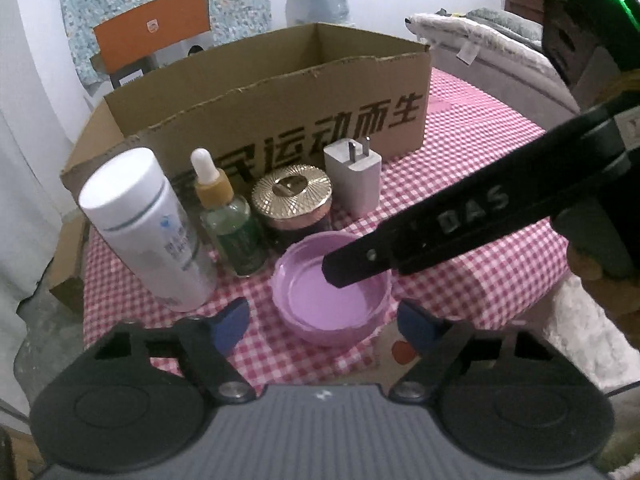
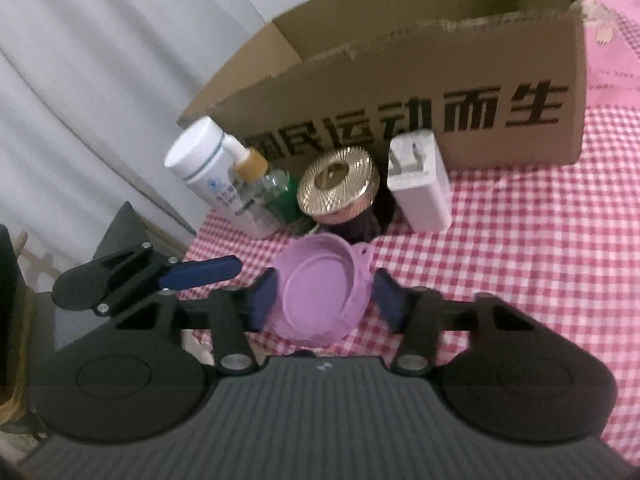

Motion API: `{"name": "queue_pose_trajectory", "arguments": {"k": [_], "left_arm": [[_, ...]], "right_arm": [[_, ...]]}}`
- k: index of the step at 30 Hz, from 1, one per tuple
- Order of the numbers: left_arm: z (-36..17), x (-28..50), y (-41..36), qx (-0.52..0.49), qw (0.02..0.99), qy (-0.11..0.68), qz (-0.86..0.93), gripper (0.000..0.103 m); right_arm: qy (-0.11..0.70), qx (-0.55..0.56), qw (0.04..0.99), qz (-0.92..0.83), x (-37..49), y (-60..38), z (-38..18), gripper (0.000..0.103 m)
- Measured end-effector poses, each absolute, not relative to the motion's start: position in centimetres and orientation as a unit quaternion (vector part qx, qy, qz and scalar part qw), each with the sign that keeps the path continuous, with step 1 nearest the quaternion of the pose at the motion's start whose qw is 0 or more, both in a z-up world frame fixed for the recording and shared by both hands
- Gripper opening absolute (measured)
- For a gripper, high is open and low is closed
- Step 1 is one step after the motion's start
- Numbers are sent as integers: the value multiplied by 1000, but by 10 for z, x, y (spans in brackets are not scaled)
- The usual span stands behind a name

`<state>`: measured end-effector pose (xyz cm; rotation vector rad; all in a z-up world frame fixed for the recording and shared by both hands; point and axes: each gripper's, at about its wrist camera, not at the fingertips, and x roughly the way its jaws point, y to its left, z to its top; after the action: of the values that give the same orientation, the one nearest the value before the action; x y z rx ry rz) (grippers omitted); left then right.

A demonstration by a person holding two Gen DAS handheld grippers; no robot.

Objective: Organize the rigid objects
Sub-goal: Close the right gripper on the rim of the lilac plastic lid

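A purple dish [image 1: 332, 308] [image 2: 320, 292] lies near the front edge of the red-checked cloth [image 1: 460, 152]. My right gripper [image 2: 325, 296] is shut on it, a blue pad against each side, and the dish looks tilted. One of its black fingers [image 1: 360, 264] reaches over the dish from the right. My left gripper [image 1: 323, 324] stands open, its blue pads on either side of the dish and apart from it. Behind stand a white bottle [image 1: 148, 232], a dropper bottle [image 1: 228, 220], a gold-lidded jar [image 1: 292, 196] and a white charger plug [image 1: 354, 176].
An open cardboard box [image 1: 280, 92] [image 2: 440, 80] with black lettering stands right behind the row of objects. The cloth's left edge runs beside the white bottle. A grey sofa with blankets [image 1: 500, 40] is at the back right. A white curtain [image 2: 80, 80] hangs on the left.
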<state>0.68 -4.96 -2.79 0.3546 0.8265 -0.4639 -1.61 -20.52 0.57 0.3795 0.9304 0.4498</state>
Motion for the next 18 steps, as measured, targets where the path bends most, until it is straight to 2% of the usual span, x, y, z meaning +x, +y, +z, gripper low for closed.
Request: {"name": "queue_pose_trajectory", "arguments": {"k": [2,5,18], "left_arm": [[-30,8,-51,170,874,395,-225,70],[-30,7,-55,176,877,386,-224,70],[-32,9,-86,177,872,372,-265,70]], "right_arm": [[443,170,854,214,-14,-202,1,33],[445,159,856,212,-14,-201,-2,29],[432,183,866,172,-31,-241,-4,27]]}}
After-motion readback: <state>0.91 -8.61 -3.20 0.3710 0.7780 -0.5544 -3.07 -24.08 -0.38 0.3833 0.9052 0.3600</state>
